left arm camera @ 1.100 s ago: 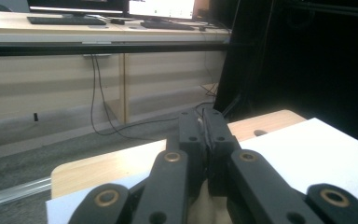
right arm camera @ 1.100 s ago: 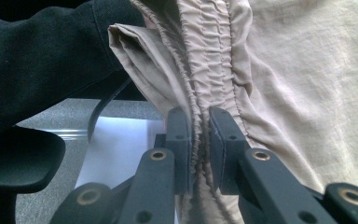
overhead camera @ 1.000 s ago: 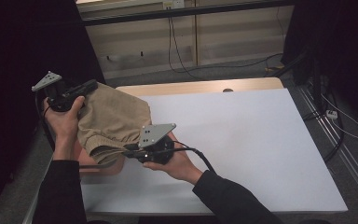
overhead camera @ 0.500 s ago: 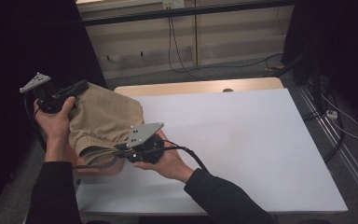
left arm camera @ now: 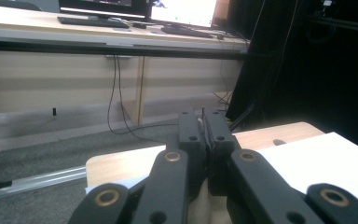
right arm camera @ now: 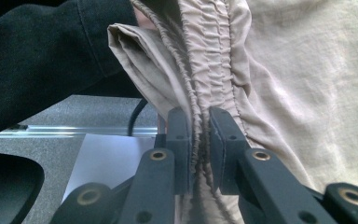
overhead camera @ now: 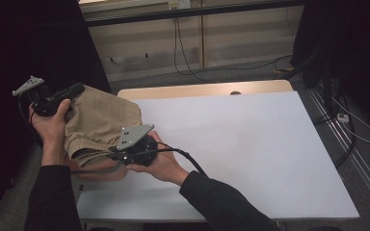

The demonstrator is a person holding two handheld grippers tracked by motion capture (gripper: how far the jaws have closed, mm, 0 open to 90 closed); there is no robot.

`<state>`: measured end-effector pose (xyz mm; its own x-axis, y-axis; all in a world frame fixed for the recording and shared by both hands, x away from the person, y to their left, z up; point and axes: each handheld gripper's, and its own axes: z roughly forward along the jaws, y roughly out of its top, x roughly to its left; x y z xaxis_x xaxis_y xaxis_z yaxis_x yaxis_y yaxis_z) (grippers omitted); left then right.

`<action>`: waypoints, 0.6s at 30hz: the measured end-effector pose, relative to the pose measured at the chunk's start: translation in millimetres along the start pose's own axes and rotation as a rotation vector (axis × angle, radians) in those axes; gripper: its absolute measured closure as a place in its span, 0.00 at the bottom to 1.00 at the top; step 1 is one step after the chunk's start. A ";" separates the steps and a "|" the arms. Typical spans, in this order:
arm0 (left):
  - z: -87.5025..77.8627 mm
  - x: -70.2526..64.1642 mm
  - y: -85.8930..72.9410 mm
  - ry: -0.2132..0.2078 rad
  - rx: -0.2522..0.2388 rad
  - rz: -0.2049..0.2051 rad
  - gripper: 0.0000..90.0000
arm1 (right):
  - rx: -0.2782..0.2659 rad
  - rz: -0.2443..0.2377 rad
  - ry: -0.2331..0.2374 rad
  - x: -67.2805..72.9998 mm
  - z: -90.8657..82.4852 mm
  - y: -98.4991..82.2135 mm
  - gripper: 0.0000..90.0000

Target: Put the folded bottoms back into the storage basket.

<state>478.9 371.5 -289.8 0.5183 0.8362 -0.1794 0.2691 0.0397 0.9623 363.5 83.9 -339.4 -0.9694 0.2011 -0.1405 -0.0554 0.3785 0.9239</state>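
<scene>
At nine o'clock table edge (overhead camera: 200, 90), my left gripper (overhead camera: 72, 91) and right gripper (overhead camera: 117, 155) pinched tan garment (overhead camera: 101, 122); white tabletop open toward three.

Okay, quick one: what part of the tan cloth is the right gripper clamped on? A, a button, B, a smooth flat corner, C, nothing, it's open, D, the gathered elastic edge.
D: in the right gripper view the right gripper has its jaws closed on the bunched, elasticated hem of the tan cloth, which runs up between them.
</scene>
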 end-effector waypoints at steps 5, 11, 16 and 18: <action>-6.0 11.3 -4.8 0.008 0.004 -0.004 0.98 | 0.013 -0.004 0.009 0.7 10.5 2.5 0.88; -5.7 24.6 -12.8 0.015 0.015 -0.022 0.98 | 0.032 -0.005 0.014 4.7 26.4 0.4 0.88; -5.7 34.4 -19.1 0.016 0.022 -0.031 0.98 | 0.045 -0.005 0.018 6.9 37.3 0.2 0.88; -6.8 37.6 -19.3 0.018 0.025 -0.030 0.98 | 0.045 -0.006 0.018 7.5 39.8 1.7 0.88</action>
<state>487.7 405.9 -313.7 0.4946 0.8447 -0.2043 0.3049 0.0515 0.9510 365.7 122.1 -353.0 -0.9734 0.1821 -0.1393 -0.0510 0.4202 0.9060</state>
